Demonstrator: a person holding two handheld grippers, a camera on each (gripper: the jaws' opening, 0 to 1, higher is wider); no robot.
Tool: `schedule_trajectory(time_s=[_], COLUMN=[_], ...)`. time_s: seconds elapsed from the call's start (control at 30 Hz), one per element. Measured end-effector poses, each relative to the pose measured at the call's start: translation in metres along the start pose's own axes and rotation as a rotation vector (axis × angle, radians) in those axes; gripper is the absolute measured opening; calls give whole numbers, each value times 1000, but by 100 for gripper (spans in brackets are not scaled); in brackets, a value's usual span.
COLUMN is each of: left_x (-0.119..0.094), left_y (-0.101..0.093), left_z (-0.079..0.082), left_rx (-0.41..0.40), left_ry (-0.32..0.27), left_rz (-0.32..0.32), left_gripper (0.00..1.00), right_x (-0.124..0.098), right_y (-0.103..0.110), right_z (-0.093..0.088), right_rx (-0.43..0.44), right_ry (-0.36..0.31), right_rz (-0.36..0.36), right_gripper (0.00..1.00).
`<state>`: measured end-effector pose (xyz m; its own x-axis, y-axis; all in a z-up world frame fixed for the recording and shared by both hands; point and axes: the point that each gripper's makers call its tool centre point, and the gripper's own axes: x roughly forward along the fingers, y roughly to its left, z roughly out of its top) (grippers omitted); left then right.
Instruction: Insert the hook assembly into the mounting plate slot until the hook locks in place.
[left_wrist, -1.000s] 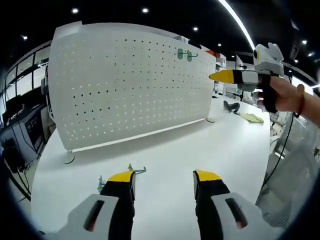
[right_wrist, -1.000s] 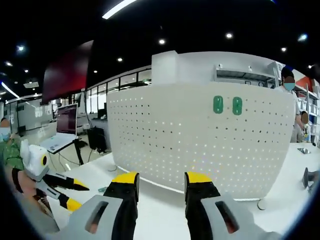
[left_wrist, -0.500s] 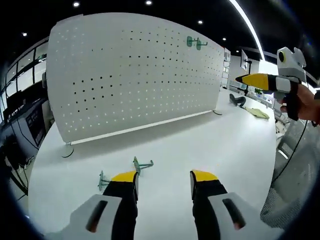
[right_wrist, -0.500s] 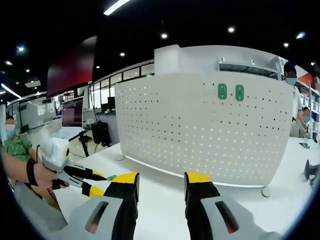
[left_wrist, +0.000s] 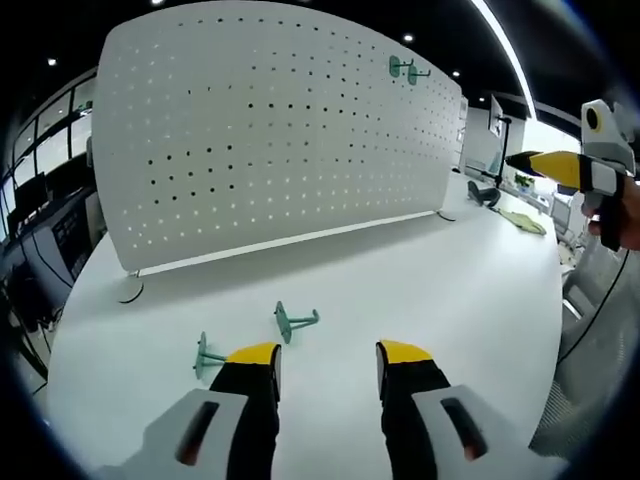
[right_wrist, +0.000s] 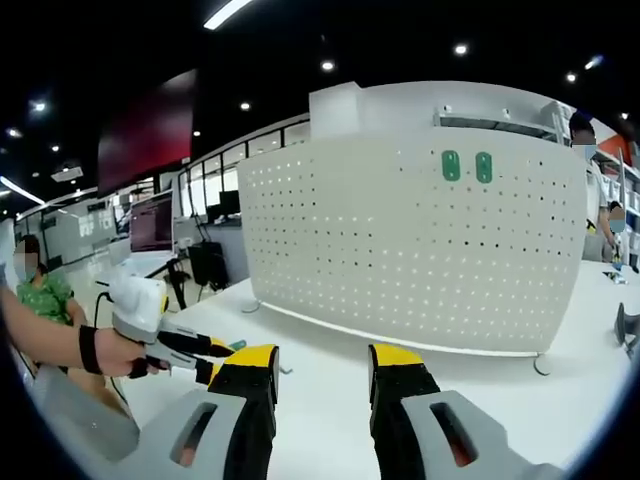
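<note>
Two loose green hooks are lying on the white table (left_wrist: 430, 290), both on my side of the pegboard and well short of it. One hook (left_wrist: 294, 321) sits just ahead of my left gripper (left_wrist: 328, 352), a bit toward the board from its left jaw tip. The other hook (left_wrist: 207, 354) is right beside that same jaw tip, almost tucked against it, further from the board than the first. Neither one is being touched.

The pegboard (left_wrist: 270, 140), which I'm taking as the mounting plate, stands upright on little round feet across the table. Up near its top corner there are two more green hooks (left_wrist: 405, 68) already plugged in; from the right gripper view I see them as two green tabs (right_wrist: 466, 166) side by side, high on the board (right_wrist: 400, 240).

My left gripper has its jaws spread with nothing between them, hovering low over the table in front of the board. My right gripper (right_wrist: 322, 356) is the same deal, jaws apart and empty, pointed at the board face. You can also spot the right one off to the board's far end in the left gripper view (left_wrist: 560, 166), held up in the air in my hand.

Past that end of the board some dark and yellowish stuff (left_wrist: 505, 205) is lying on the table, can't tell what it is.
</note>
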<state>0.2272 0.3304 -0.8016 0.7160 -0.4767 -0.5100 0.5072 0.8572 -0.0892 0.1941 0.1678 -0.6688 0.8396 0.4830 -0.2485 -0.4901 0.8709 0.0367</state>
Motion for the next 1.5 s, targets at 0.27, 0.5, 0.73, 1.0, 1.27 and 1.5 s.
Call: schedule_trajectory(time_s=[0.27, 0.5, 0.73, 1.0, 1.27, 1.5], left_x=[12, 22, 32, 42, 51, 58], left_y=[8, 13, 20, 31, 35, 36], left_z=[-3, 1, -3, -7, -12, -10], left_rx=[5, 32, 45, 47, 44, 51], left_ry=[18, 19, 45, 58, 77, 67], left_rz=[15, 28, 42, 76, 85, 82], left_gripper=[35, 30, 26, 21, 18, 13], right_x=[-3, -6, -6, -6, -8, -8], right_y=[3, 2, 5, 5, 1, 0], right_z=[-6, -12, -18, -20, -26, -30], right_rx=[19, 38, 64, 72, 87, 93], right_ry=[5, 13, 30, 36, 49, 55], right_rz=[2, -7, -5, -10, -27, -33], right_gripper=[36, 35, 34, 34, 34, 33])
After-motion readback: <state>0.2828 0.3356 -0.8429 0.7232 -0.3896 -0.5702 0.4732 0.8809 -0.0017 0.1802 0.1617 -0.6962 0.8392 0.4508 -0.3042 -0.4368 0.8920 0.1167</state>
